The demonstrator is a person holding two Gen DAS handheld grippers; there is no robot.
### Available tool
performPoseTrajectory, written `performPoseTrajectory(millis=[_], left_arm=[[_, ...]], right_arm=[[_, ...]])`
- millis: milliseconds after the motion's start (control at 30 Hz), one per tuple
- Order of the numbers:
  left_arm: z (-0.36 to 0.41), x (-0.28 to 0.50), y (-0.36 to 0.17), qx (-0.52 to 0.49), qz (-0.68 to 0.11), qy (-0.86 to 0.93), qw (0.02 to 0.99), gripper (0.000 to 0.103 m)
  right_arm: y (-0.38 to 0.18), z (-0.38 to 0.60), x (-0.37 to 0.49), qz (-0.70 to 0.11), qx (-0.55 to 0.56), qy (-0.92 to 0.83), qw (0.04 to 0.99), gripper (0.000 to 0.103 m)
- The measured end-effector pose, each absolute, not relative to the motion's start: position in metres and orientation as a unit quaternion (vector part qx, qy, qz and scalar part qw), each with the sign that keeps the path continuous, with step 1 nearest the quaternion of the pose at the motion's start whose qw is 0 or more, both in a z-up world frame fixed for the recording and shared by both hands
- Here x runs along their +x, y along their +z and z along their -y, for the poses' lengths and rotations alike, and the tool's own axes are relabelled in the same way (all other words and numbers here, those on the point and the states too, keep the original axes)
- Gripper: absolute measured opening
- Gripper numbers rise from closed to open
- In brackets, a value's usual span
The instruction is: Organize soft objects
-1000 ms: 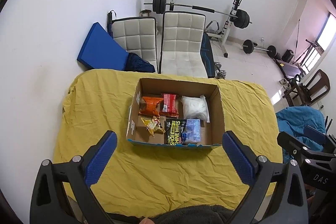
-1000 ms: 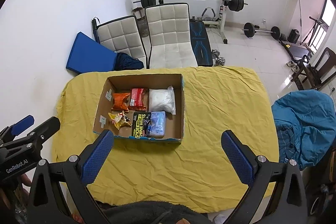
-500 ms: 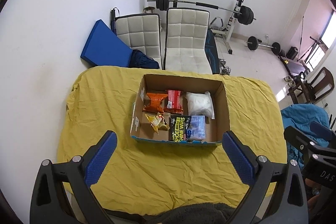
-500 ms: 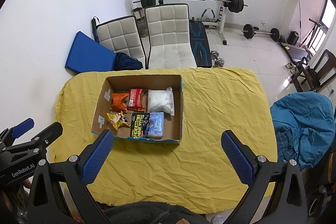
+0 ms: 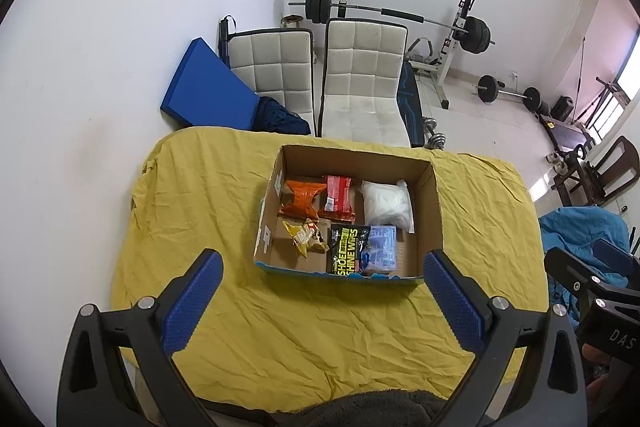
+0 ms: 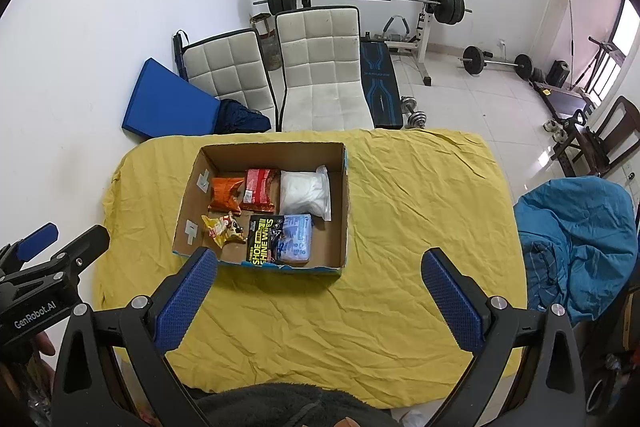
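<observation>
Six-ish soft packs in cardboard box (image 5: pixel 434 203) on yellow cloth (image 5: pixel 200 195), both grippers' fingers (image 5: pixel 191 301) apart.

Black pack (image 5: pixel 346 249) in my box reads "SHOE SHINE WIPES", yellow txt. My left gripper (image 6: pixel 38 307) body says "GenRobot.AI"; right gripper (image 5: pixel 616 335) shows "DAS", rest cut off.

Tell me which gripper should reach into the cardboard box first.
Probably left. In its view the cardboard box sits centred between the open left gripper fingers; in the right view the box lies off to the left of the open right gripper. Both hang above the yellow cloth, empty.
</observation>
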State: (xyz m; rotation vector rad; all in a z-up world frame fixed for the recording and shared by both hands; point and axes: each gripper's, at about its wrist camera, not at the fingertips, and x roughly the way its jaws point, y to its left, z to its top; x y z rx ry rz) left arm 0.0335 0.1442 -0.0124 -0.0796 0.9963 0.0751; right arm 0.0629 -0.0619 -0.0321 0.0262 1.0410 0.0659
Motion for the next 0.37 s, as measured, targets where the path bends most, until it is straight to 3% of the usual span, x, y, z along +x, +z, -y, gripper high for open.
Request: performPoseTrajectory(millis=[367], left_arm=[[-0.143,0.0324,-0.0096,-0.039,-0.472,0.035,0.88,0.102]], right_arm=[[-0.0322,0.0634,0.0649,-0.498,0.012,0.033,0.867,0.103]])
